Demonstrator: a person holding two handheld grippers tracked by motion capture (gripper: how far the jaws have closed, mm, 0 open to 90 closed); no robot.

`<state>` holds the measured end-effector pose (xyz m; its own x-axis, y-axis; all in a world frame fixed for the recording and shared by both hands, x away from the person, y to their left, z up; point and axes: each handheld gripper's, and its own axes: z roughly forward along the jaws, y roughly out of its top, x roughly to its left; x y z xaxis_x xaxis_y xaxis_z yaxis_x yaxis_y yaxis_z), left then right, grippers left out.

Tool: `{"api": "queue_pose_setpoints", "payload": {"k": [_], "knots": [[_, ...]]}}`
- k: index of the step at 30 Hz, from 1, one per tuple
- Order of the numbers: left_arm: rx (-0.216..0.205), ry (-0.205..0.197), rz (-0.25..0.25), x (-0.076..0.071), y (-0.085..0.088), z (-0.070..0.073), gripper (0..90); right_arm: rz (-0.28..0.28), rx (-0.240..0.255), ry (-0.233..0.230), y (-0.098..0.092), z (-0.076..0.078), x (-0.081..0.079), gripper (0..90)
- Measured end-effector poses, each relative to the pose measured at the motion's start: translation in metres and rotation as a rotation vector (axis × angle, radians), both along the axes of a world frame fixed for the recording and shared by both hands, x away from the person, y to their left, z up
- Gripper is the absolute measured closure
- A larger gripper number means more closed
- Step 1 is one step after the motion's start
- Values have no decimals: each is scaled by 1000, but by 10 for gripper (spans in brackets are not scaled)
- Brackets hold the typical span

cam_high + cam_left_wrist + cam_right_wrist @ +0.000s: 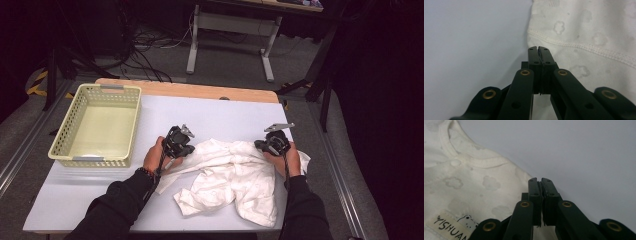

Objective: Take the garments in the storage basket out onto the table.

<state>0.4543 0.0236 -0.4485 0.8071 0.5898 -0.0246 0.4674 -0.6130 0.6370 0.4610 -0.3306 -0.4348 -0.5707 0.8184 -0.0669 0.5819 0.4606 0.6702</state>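
garment [235, 180]: white, crumpled, long axis runs L–R between my hands
left hand-held gripper [176, 148]: pinched on its L edge
right hand-held gripper [268, 145]: pinched on R edge by collar

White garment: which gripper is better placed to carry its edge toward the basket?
Left, probably. The left gripper is shut at the white garment edge nearest the basket; the right gripper is shut at the far edge.

Soft white cloth garment [235, 175]; perforated plastic basket [95, 125]; matt table [75, 195].
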Motion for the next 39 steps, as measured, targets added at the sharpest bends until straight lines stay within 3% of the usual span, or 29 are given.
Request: {"api": "queue_pose_setpoints", "payload": {"k": [1, 3, 6, 8, 10, 15, 19, 24, 26, 27, 28, 29, 33, 39], "knots": [[4, -4, -9, 2, 0, 1, 900, -22, 1, -50, -1, 6, -1, 881], [17, -26, -7, 4, -1, 3, 900, -29, -2, -65, -1, 8, -1, 882], [44, -67, 21, 10, -3, 9, 900, -65, -5, -144, 1, 19, 1, 882], [55, -92, 35, 19, -3, 17, 900, -77, -5, -161, 2, 22, 2, 883], [77, -118, 54, 29, -1, 28, 900, -103, 3, -213, 6, 31, 7, 883], [121, -155, 91, 55, 5, 43, 900, -116, -5, -249, 16, 37, 19, 883], [128, -156, 142, 80, 12, 50, 900, -130, 10, -264, 26, 39, 35, 883], [143, -165, 177, 95, 9, 53, 898, -151, -7, -265, 36, 38, 51, 882], [139, -152, 181, 97, 7, 53, 894, -154, -17, -259, 38, 37, 55, 880], [133, -126, 176, 98, 4, 52, 872, -156, -31, -251, 39, 36, 58, 869], [150, -131, 175, 97, 1, 52, 785, -169, -79, -252, 41, 34, 60, 740], [162, -142, 169, 95, -2, 53, 784, -172, -78, -254, 41, 34, 60, 665], [94, -164, 160, 81, -3, 63, 751, -187, -33, -263, 31, 41, 51, 561], [25, -201, 116, 41, 4, 63, 659, -233, 3, -293, -6, 57, 25, 539]]}}
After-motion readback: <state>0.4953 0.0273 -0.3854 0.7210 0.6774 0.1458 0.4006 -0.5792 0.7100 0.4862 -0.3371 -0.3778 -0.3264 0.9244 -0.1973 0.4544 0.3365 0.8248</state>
